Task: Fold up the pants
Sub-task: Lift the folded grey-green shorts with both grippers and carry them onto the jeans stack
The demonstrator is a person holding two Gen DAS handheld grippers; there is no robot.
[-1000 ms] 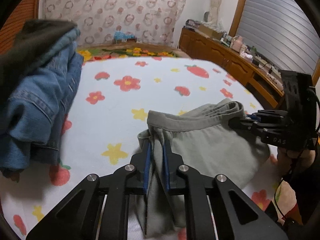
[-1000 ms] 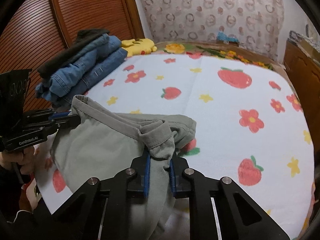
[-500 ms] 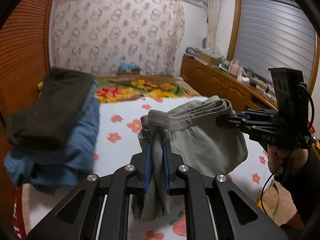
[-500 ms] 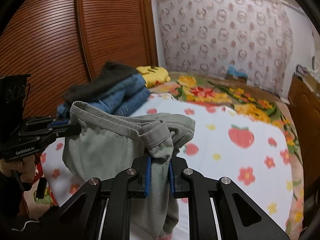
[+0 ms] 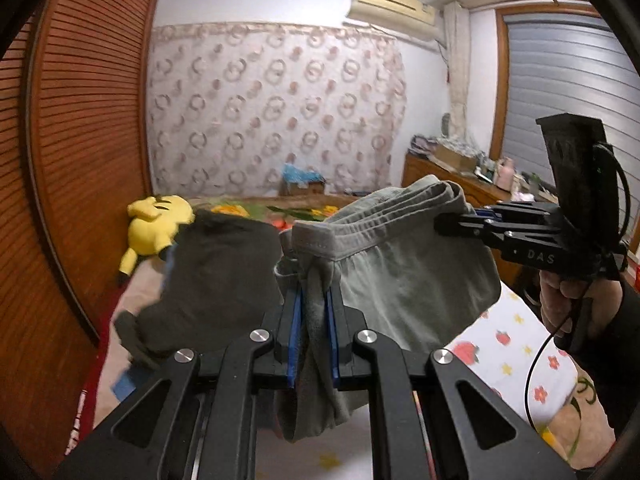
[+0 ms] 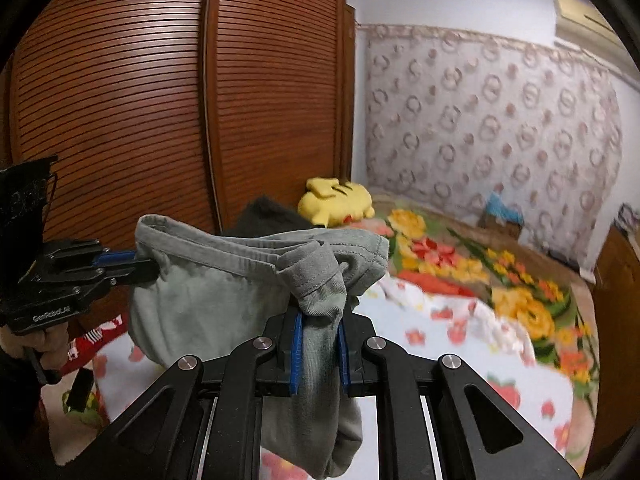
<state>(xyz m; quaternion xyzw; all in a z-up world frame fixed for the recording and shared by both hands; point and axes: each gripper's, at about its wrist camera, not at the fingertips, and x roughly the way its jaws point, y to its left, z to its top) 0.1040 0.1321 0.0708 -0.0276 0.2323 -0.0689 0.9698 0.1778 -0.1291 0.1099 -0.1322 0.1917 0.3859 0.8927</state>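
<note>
left gripper [image 5: 314, 332]: clamped on pants [image 5: 404, 276] waistband | right gripper [image 6: 319, 350]: clamped on the other waistband end (bunched cloth between blue pads) | pants: in the air, strung between both, above bed [image 6: 452, 344] | dark clothes [image 5: 216, 276] at 10 o'clock of left gripper | yellow plush [image 6: 336, 200] at 12 beyond pants, right view

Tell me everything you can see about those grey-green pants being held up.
The pants are a soft grey-green, knit-looking fabric with a ribbed, stitched waistband. They hang in the air above the bed, touching it nowhere that shows. The left gripper and the right gripper each pinch a bunched end of the waistband, which stretches between them with a slight sag. Below it the cloth bellies out in loose folds, and a strip dangles down through each gripper. The legs are out of view.
</note>
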